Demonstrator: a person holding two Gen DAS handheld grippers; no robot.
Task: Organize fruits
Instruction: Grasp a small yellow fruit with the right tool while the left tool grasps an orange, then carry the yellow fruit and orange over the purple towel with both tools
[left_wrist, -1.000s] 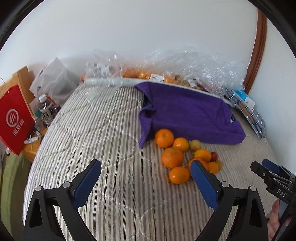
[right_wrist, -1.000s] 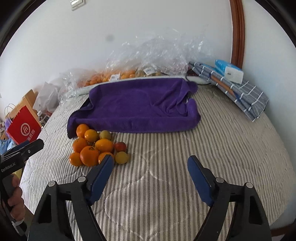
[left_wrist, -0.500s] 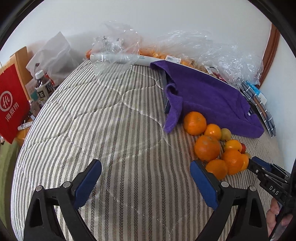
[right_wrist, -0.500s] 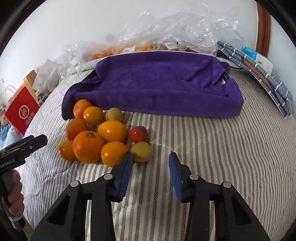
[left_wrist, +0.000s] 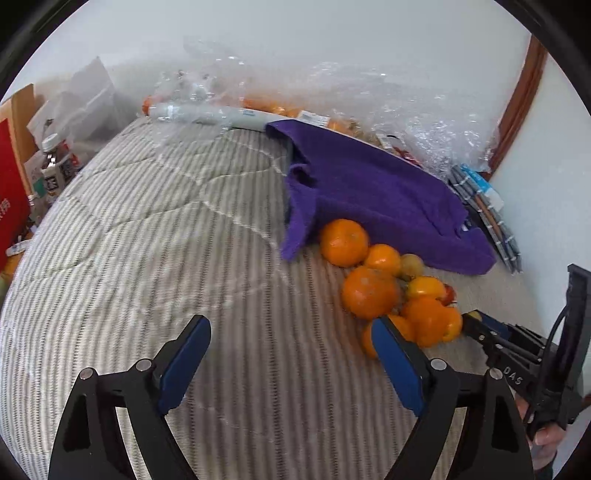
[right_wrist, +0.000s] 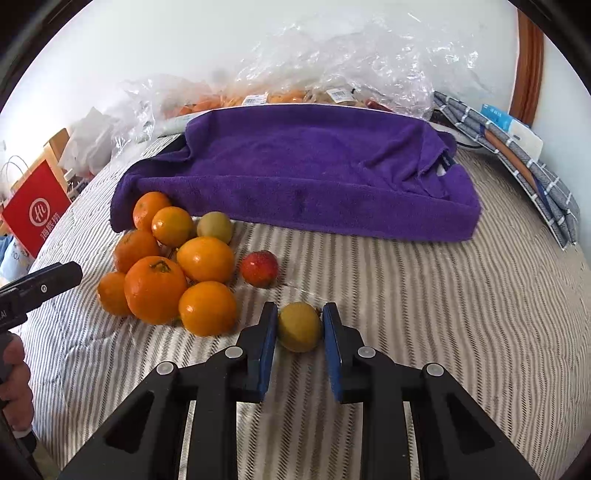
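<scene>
One yellow-green fruit (right_wrist: 299, 326), set apart from the orange pile (right_wrist: 168, 266), is pinched by the right gripper (right_wrist: 300, 332) for sorting; the left gripper (left_wrist: 291, 354), jaws closing on nothing, is held beside the pile

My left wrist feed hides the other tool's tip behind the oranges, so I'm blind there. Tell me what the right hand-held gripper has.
Observer: The right hand-held gripper is shut on a small yellow-green fruit, one pad on each side.
Operator: Report whether it's up off the bed.
Observer: It appears to rest on the striped bedcover, not lifted.
Operator: Say what lies just past it.
Observer: A red fruit, a little beyond it and not touching it.
</scene>
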